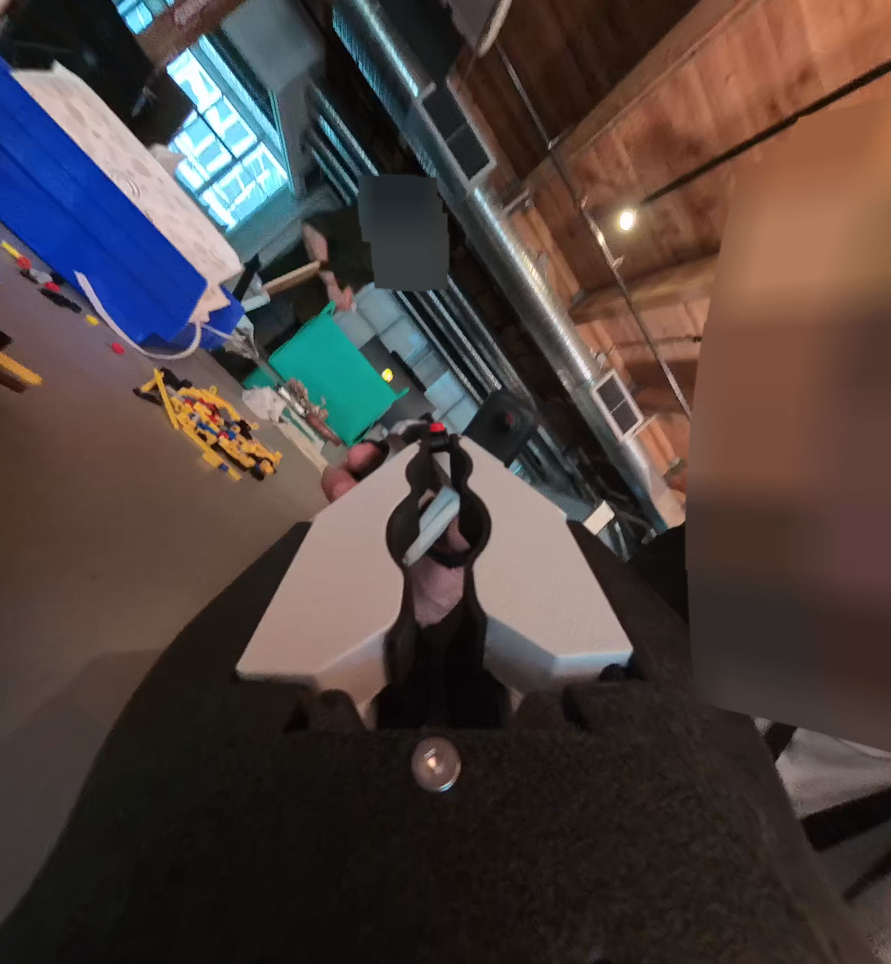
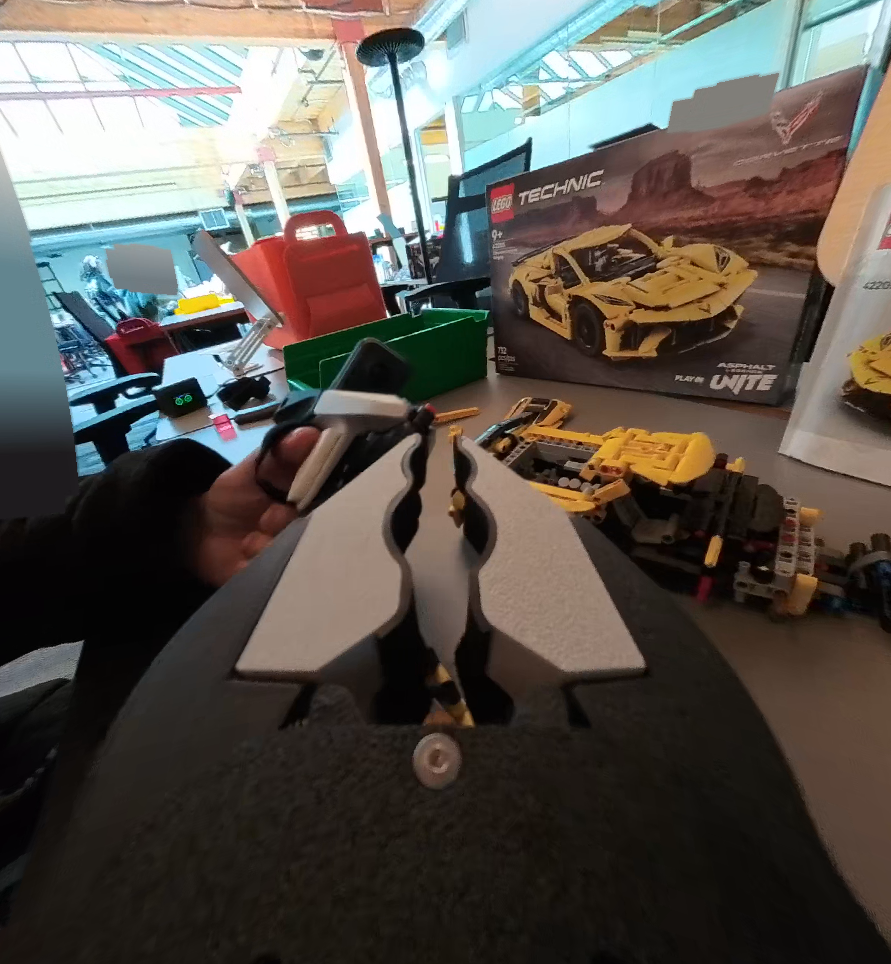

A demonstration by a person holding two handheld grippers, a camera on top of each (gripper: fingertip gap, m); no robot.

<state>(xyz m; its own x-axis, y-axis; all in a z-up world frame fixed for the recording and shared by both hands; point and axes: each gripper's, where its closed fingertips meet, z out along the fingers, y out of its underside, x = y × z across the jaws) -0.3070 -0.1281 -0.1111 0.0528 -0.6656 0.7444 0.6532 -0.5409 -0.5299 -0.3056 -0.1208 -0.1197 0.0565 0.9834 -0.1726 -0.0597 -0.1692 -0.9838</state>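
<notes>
My left gripper (image 1: 435,443) is shut on a small black part with a red pin (image 1: 436,431), held up in the air. It also shows in the right wrist view (image 2: 359,417), held by a hand, with its tip touching or nearly touching my right gripper's tips. My right gripper (image 2: 439,448) is closed on a slim yellow-and-black piece (image 2: 455,501) that runs back between its fingers. A partly built yellow and black toy car (image 2: 641,469) lies on the grey table (image 2: 824,704) just right of the right gripper.
A toy car box (image 2: 667,261) and an instruction booklet (image 2: 876,339) stand at the back right. A green bin (image 2: 406,344) sits behind the grippers. The left wrist view shows loose yellow parts (image 1: 213,422) and a blue bin (image 1: 67,208). Only a small space, under 4 cm, lies between the two pairs of fingers.
</notes>
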